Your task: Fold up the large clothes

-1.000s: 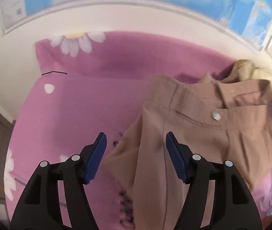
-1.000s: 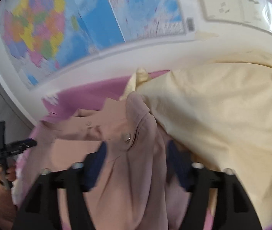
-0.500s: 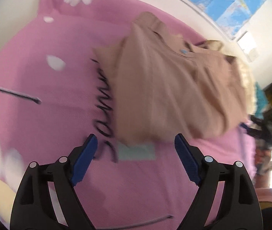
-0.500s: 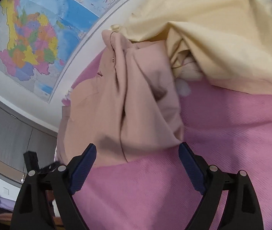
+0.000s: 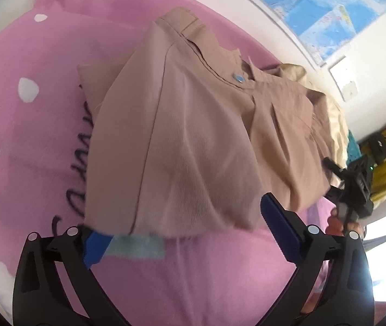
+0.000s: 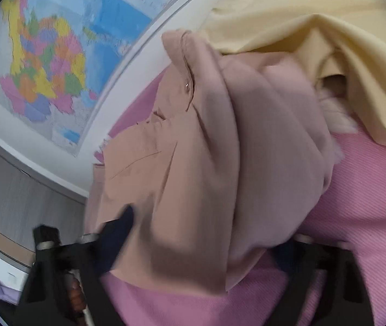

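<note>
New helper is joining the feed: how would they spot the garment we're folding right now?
Find the pink daisy-print blanket covering the surface below the wall map. On it lies a bunched tan-pink pair of trousers. Unlike the pale yellow cloth beside it, it has a waistband, belt loop and shiny button.

Matt cloth trousers (image 5: 193, 141), seemingly ribbed

I count one tan trousers (image 5: 193, 141), center frame, one metal button (image 5: 238, 77) on waistband. One cream garment (image 6: 315, 35), upper right. One pink bedspread (image 5: 43, 108) beneath. Two wall maps (image 6: 57, 62), upper left. Two grippers: left gripper (image 5: 184, 231), right gripper (image 6: 206, 244), both low in frame.
</note>
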Demonstrator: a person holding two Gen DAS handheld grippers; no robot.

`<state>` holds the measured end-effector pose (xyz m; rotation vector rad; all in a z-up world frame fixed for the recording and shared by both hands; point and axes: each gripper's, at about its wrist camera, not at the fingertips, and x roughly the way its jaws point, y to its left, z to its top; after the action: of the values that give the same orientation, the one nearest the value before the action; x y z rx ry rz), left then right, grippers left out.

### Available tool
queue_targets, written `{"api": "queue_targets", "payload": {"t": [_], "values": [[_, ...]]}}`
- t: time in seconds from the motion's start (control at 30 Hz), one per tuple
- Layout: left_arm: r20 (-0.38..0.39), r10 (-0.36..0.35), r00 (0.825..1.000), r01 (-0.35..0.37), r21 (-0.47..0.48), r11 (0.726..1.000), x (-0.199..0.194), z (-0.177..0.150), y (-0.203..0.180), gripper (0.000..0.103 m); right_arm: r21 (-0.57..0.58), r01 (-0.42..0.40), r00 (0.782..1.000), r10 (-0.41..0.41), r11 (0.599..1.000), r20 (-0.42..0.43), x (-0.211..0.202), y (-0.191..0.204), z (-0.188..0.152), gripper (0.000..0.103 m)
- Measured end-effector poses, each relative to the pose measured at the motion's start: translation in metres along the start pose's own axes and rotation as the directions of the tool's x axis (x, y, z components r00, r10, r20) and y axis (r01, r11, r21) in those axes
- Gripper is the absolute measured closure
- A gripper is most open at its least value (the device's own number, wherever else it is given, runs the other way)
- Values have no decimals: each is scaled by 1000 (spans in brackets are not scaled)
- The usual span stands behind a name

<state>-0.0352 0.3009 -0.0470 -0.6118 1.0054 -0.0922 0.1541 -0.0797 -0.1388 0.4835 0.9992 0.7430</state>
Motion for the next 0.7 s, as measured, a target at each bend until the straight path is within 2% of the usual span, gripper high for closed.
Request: {"api": "queue_targets", "payload": {"t": [0.03, 0.07, 0.1, 0.13, 0.17, 0.2, 0.27, 0.37, 0.53, 0.63, 0.67, 0.7], "values": [[1, 0, 1000, 0, -19, 1000, 1, 3, -1, 6, 1, -1, 1000, 1, 1000, -8, 2, 1, 1, 66], [5, -1, 1000, 1, -29, 1000, 0, 5, -1, 20, 8, -37, 999, 37, 999, -19, 3, 2, 2, 74], [1, 11, 1000, -11, -36, 999, 1, 6, -1, 45, 5, -42, 999, 42, 999, -13, 0, 5, 3, 78], [-10, 11, 1000, -11, -41, 999, 1, 7, -1, 54, -15, -38, 999, 38, 999, -5, -4, 10, 2, 81], [-12, -1, 1000, 1, -47, 999, 0, 8, -1, 71, -38, -42, 999, 42, 998, 0, -8, 16, 1, 82], [-6, -22, 1000, 22, -53, 998, -4, 7, -2, 80, -59, -49, 999, 49, 997, -2, -14, 24, -1, 83], [25, -34, 999, 35, -33, 999, -15, 4, -8, 85, -95, -62, 998, 62, 994, -7, -26, 39, -5, 84], [47, -59, 997, 58, 18, 998, -34, -6, -19, 88, -145, -81, 997, 79, 986, -23, -49, 56, -15, 85], [-3, -153, 988, 152, 67, 986, -64, -40, -19, 88, -161, -128, 991, 120, 979, -58, -91, 60, -47, 85], [-21, -177, 984, 178, 116, 977, -77, -67, -17, 88, -147, -128, 989, 116, 981, -89, -108, 51, -71, 83], [-22, -171, 985, 172, 135, 976, -79, -74, -18, 86, -129, -108, 990, 95, 986, -109, -111, 43, -80, 79], [-24, -155, 988, 156, 164, 974, -82, -81, -18, 82, -105, -87, 990, 74, 991, -119, -111, 35, -84, 70]]}}
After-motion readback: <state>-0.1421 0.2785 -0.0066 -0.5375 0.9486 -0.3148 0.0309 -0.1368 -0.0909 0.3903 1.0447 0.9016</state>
